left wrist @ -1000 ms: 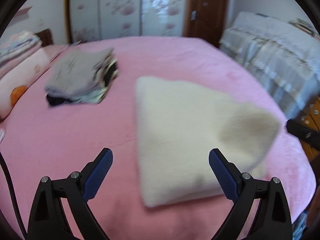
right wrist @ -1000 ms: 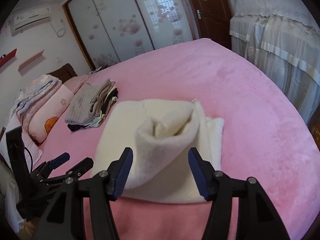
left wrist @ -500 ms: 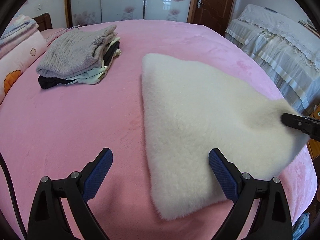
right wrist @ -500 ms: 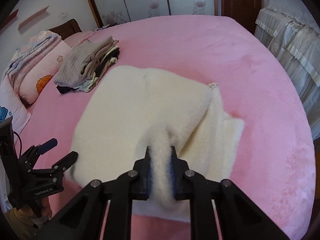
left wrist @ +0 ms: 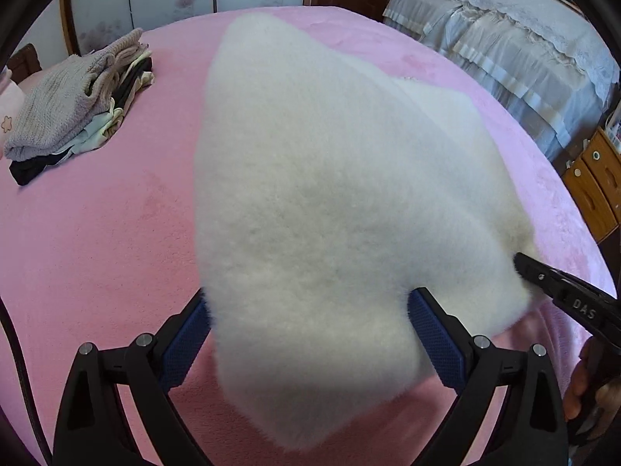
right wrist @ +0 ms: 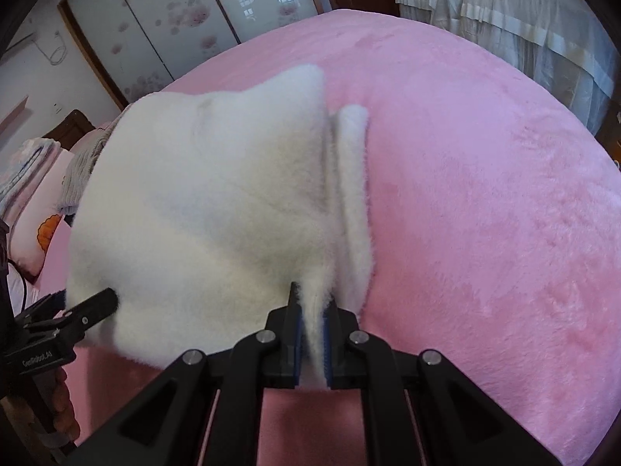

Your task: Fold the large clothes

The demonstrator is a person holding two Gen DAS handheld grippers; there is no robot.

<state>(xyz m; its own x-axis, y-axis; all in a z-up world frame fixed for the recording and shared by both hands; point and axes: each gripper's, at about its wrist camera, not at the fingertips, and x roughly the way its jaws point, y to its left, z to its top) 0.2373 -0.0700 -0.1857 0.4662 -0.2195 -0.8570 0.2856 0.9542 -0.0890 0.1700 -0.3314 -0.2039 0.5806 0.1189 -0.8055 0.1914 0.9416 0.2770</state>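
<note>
A thick white fleece garment [left wrist: 330, 194] lies folded on the pink bed cover [left wrist: 97, 252]. My left gripper [left wrist: 310, 330] is open wide, and the garment's near left corner fills the space between its blue pads [left wrist: 186, 334]. My right gripper [right wrist: 312, 310] is shut on the garment's [right wrist: 213, 213] near edge, with a ridge of fleece pinched between its pads. A narrow strip of fleece [right wrist: 355, 194] sticks out on the right of the fold. Each gripper shows in the other's view: the right gripper [left wrist: 562, 291] and the left gripper [right wrist: 77, 310].
A pile of folded clothes [left wrist: 77, 108] topped by a grey knit sits at the far left of the bed. Pillows [right wrist: 35, 233] lie beyond it. A second bed with a pale cover [left wrist: 524, 58] and wooden drawers [left wrist: 594, 186] stand to the right. Bare pink cover [right wrist: 485, 213] spreads right of the garment.
Both grippers have come down close to the garment. The right gripper went from open to shut on the fleece's near edge. The left gripper's open jaws now straddle the near left corner.
</note>
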